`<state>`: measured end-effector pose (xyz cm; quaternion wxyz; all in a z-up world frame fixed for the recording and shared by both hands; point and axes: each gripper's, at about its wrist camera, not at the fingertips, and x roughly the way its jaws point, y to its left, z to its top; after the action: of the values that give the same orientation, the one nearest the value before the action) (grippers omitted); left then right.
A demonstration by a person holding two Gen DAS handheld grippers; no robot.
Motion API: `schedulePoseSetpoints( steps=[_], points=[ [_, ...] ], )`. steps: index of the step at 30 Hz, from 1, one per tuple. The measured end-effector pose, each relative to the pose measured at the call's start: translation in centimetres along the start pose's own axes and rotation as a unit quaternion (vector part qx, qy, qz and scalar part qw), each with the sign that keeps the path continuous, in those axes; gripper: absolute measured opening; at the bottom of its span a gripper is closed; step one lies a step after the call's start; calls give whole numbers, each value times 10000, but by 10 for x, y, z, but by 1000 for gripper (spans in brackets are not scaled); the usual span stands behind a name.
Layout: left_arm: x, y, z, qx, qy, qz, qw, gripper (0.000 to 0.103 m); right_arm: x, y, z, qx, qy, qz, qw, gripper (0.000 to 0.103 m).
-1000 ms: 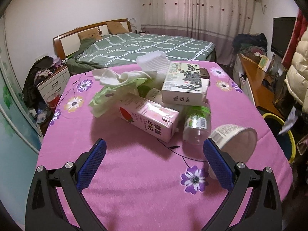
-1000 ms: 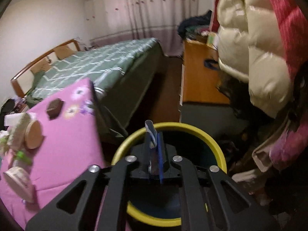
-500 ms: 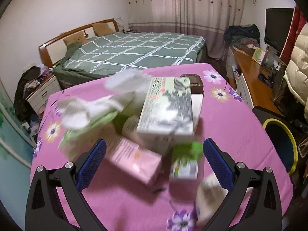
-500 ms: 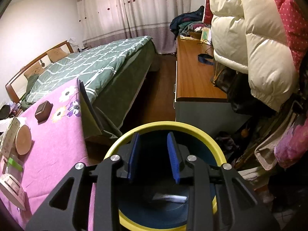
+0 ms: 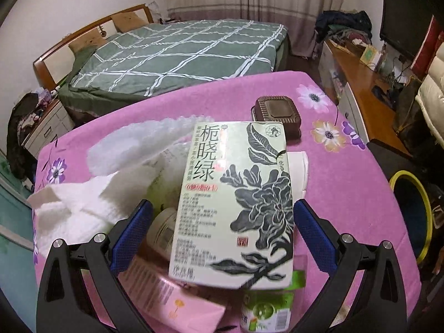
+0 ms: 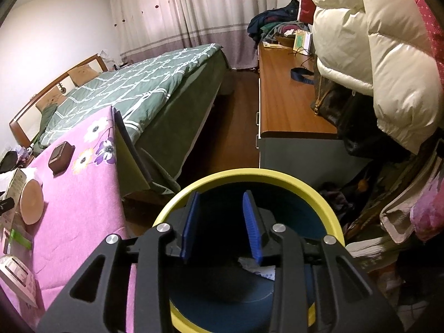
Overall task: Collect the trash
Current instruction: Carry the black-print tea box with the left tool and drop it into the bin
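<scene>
In the left wrist view my left gripper [image 5: 222, 230] is open, its blue pads on either side of a pale green tea box [image 5: 236, 202] printed with a dark flower, which lies on top of a trash pile. The pads do not touch the box. Under and around the box lie white tissues [image 5: 91, 202], a pink milk carton [image 5: 172, 305] and a green-labelled bottle [image 5: 266, 308]. In the right wrist view my right gripper [image 6: 222, 224] is open and empty above the yellow-rimmed blue bin [image 6: 319, 202]. A scrap of paper [image 6: 260, 270] lies inside the bin.
The pile sits on a pink flowered tablecloth [image 5: 227, 94]. A small brown box [image 5: 277, 116] stands behind the pile. The bin [image 5: 410, 213] stands on the floor right of the table. A bed [image 5: 177, 52], a wooden desk [image 6: 285, 91] and a hanging white jacket [image 6: 371, 36] surround the spot.
My left gripper moved forward and up over the pile, so the tea box now sits between its pads. My right gripper opened and the paper scrap dropped into the bin.
</scene>
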<state>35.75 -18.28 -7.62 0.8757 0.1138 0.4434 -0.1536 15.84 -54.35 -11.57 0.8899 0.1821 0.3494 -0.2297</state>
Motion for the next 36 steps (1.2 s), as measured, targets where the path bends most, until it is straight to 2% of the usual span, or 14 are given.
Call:
schedulePoseSetpoints(
  steps=[3,5,11,19,23,28,33,36],
  points=[
    [8,-5,3,86,11,10,10000,94,3,-1,0,14,34,14,10000,32],
    [11,-7,3,98,61,-33,9999,75,5,-2,-1,20,60,31,10000,32],
    [-4,-13,-2,151,-50,6,9999,74,1,-3,-3,30,52,95,9999,32],
    [-74,-35,-14,346,-570,-3,9978,74,-17,-12,-7,55,-76,255,9996,32],
    [-109,-67,-26,560,-788,-299,9949,74,-26,-18,-10,8,-86,310,9995,32],
    [-128,-133,-45,1005,-796,-967,9870,74,-41,-32,-18,-13,-124,295,9995,32],
    [-118,-204,-54,1422,-641,-1384,9780,74,-55,-55,-28,91,-163,228,9996,32],
    [-102,-246,-58,1661,-521,-1481,9735,74,-60,-66,-33,129,-159,176,9996,32]
  ],
)
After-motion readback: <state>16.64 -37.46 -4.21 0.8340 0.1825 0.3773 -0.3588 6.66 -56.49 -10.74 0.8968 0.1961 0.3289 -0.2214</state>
